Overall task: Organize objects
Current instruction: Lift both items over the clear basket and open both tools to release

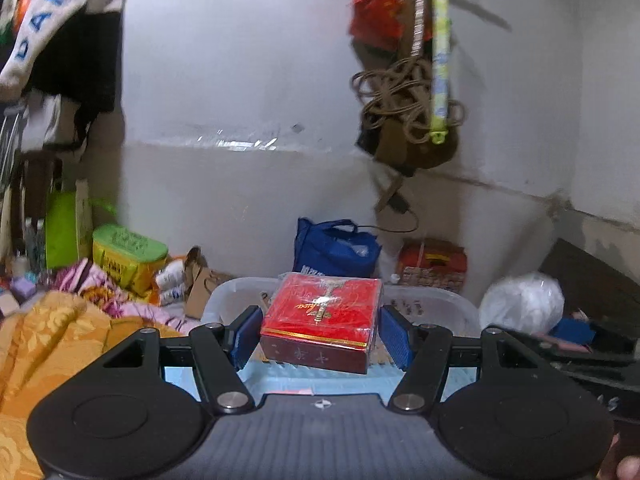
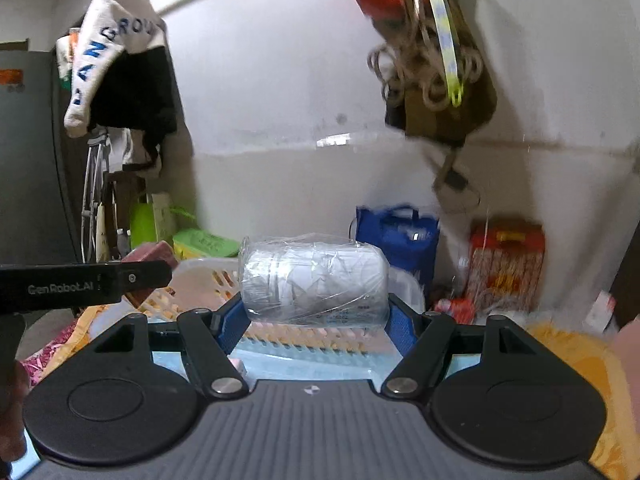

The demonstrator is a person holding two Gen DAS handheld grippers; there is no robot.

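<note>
My left gripper (image 1: pixel 320 330) is shut on a red gift box (image 1: pixel 322 320) wrapped in clear film, held over a white plastic basket (image 1: pixel 432 300). My right gripper (image 2: pixel 314 312) is shut on a white jar wrapped in clear plastic (image 2: pixel 314 280), held above the same white basket (image 2: pixel 200 276). The left gripper's arm (image 2: pixel 80 286) with the red box (image 2: pixel 150 254) shows at the left of the right wrist view. A light blue sheet (image 2: pixel 316 360) lies in the basket.
An orange blanket (image 1: pixel 52 344) lies at left. A blue bag (image 1: pixel 334 248), a red carton (image 1: pixel 434 264) and a green-lidded yellow box (image 1: pixel 128 256) stand by the white wall. A white plastic bag (image 1: pixel 522 302) sits at right. Ropes and bags (image 1: pixel 404 104) hang above.
</note>
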